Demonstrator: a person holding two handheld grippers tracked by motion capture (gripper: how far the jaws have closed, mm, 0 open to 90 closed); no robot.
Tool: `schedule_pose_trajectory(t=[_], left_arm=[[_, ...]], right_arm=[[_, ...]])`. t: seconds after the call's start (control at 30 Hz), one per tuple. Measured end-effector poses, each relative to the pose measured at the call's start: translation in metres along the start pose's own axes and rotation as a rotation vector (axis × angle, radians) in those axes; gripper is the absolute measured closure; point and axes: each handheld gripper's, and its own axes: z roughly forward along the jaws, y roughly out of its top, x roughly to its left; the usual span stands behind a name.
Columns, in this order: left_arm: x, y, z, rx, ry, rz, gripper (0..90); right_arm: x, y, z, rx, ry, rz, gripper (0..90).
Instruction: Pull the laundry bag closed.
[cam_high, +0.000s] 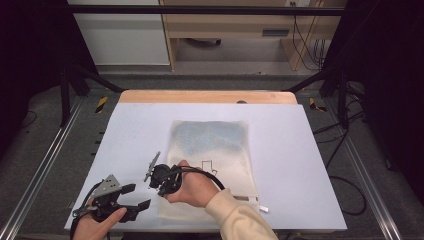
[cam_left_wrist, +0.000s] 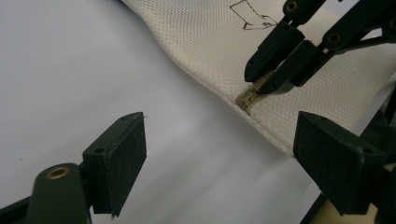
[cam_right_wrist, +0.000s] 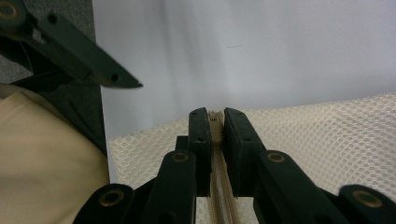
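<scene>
Both hands come in at the bottom of the high view, left claw (cam_high: 131, 199) down at the lower left over the white desk (cam_high: 310, 165), right claw (cam_high: 159, 181) just right of it on the near left edge of the mesh bag (cam_high: 212, 150). From up there you can't really tell what the right one is doing, but the right claw view shows its jaws pinched tight on the zipper pull (cam_right_wrist: 215, 117), with the zipper (cam_right_wrist: 219, 186) running back between them along the bag's edge. Left claw view fills in the other side: its own jaws stand wide apart with nothing between them, just bare desk, and the zipper end sits in the upper right of that frame, well clear of them. Through the mesh there's something bluish inside the bag (cam_high: 210, 134) at the far end, can't tell what. Plenty of free desk left and right of the bag; its near end lies close to the desk's front edge.
</scene>
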Motion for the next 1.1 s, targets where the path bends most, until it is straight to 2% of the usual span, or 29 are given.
schedule_pose_trajectory(t=[0.1,0.27,0.47,0.53,0.7,1.1], left_arm=[[-0.003,-0.001,0.006,0.008,-0.033,-0.006,17.7],[-0.007,-0.001,0.015,0.009,-0.056,-0.011,17.6],[-0.010,0.000,0.025,-0.009,-0.107,-0.055,20.7],[-0.010,0.000,0.029,-0.002,-0.108,-0.063,21.8],[-0.010,-0.001,0.037,0.018,-0.112,-0.069,27.3],[-0.008,-0.002,0.047,0.027,-0.205,-0.117,43.4]], right_arm=[[-0.001,0.000,-0.002,-0.003,-0.002,0.000,81.7],[-0.002,0.000,-0.003,-0.016,-0.002,0.005,81.8],[-0.001,0.000,-0.004,-0.016,-0.002,-0.003,81.8],[0.000,0.000,-0.005,-0.018,-0.002,0.002,81.8],[0.000,0.000,-0.006,-0.033,-0.002,-0.001,81.9],[-0.001,-0.001,-0.011,-0.049,0.000,-0.001,81.9]])
